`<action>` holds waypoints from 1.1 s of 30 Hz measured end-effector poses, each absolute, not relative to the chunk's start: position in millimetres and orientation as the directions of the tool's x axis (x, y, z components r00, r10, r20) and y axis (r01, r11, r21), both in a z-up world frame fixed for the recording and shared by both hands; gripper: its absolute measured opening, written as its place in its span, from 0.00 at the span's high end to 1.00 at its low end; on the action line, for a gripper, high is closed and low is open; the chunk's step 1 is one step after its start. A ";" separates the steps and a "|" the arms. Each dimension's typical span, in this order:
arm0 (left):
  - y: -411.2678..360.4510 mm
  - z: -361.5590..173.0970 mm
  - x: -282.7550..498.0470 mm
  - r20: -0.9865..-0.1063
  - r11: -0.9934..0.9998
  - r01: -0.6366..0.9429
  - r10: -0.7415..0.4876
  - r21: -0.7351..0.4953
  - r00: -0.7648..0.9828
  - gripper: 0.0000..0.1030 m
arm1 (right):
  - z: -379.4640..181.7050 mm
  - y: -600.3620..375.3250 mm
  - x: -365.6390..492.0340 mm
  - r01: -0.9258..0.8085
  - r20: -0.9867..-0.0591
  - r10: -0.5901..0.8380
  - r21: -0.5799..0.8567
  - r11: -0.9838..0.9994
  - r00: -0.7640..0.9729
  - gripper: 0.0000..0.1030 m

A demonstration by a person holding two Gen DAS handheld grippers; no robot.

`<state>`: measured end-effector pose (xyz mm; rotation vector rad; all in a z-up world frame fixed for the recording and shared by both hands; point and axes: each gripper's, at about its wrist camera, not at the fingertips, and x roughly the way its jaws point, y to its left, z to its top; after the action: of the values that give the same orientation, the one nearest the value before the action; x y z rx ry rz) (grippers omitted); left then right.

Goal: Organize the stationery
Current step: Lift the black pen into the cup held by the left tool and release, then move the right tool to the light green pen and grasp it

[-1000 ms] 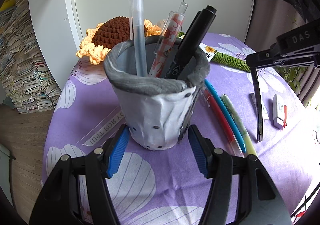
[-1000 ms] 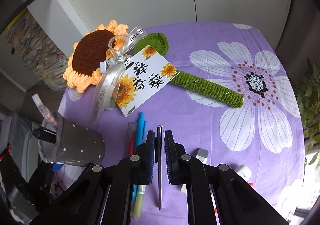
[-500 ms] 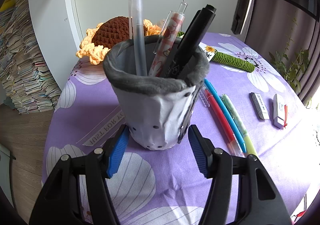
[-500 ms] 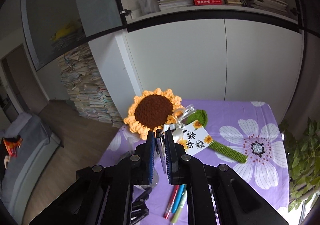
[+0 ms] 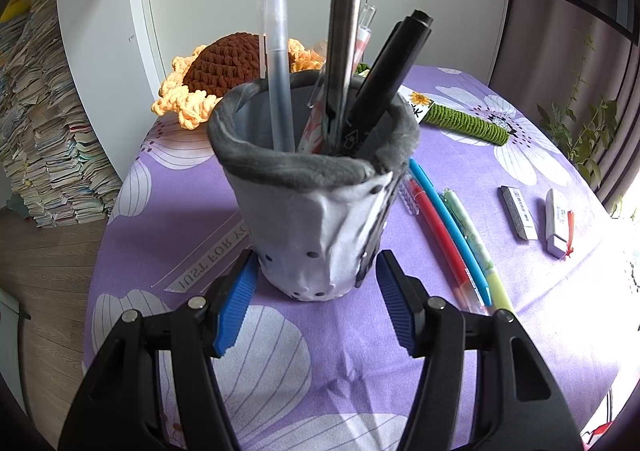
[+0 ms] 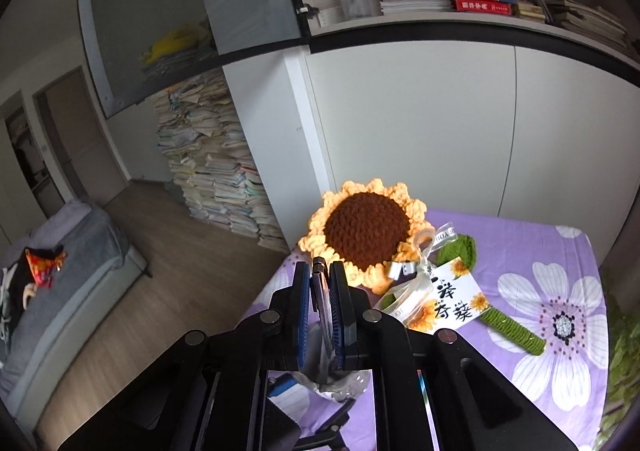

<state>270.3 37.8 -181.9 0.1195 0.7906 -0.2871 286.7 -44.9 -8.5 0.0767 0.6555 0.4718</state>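
Observation:
A grey fabric pen holder (image 5: pixel 316 207) stands on the purple flowered tablecloth (image 5: pixel 180 207) with a clear pen, a patterned pen and a black marker (image 5: pixel 384 83) in it. My left gripper (image 5: pixel 316 301) is open, its blue pads on either side of the holder's base. My right gripper (image 6: pixel 324 303) is shut on a dark pen (image 6: pixel 320 291). That pen (image 5: pixel 344 31) comes down from above with its lower end inside the holder. Red, blue and green pens (image 5: pixel 452 239) lie on the cloth right of the holder, with two erasers (image 5: pixel 518 213) further right.
A crocheted sunflower (image 5: pixel 228 67) with a green stem (image 5: pixel 464 123) and a gift card (image 6: pixel 448 299) lies behind the holder. White cabinets stand behind the table. Stacks of books (image 5: pixel 40 143) are on the floor at left. A plant (image 5: pixel 576 127) is at right.
My right gripper lifted the dark pen from the table, swung it over the holder and lowered its end inside. My left gripper has not moved.

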 end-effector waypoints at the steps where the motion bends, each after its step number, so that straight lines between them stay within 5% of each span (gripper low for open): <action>1: 38.2 -181.3 269.8 -0.712 0.955 0.296 -0.208 -0.001 0.670 0.43 | -15.8 -44.1 290.5 -0.391 -0.588 0.440 0.219 0.894 0.678 0.89; 10: 38.6 -181.0 269.7 -0.705 0.953 0.304 -0.218 -0.004 0.675 0.46 | -57.4 -47.8 307.1 -0.352 -0.687 0.423 0.252 0.902 0.591 0.89; 20: 36.0 -183.2 270.9 -0.711 0.953 0.304 -0.216 -0.003 0.669 0.45 | -54.4 -57.1 294.4 -0.370 -0.681 0.433 0.248 0.895 0.590 0.89; 26: 38.3 -169.3 261.1 -0.638 0.955 0.295 -0.224 0.006 0.737 0.22 | -63.9 -96.3 279.8 -0.287 -0.682 0.398 0.276 0.917 0.614 0.89; 31: 28.0 -168.2 266.1 -0.615 0.961 0.259 -0.148 0.094 0.774 0.24 | -108.5 -118.8 275.8 -0.209 -0.790 0.311 0.233 0.950 0.528 0.89; 33: 26.2 -171.7 269.2 -0.636 0.957 0.279 -0.163 0.085 0.754 0.37 | -128.2 -124.1 272.9 -0.196 -0.823 0.306 0.240 0.951 0.478 0.89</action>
<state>269.2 26.2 -171.7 0.1788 0.6755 -0.2427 272.9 -124.1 -128.2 0.1188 1.0281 0.3072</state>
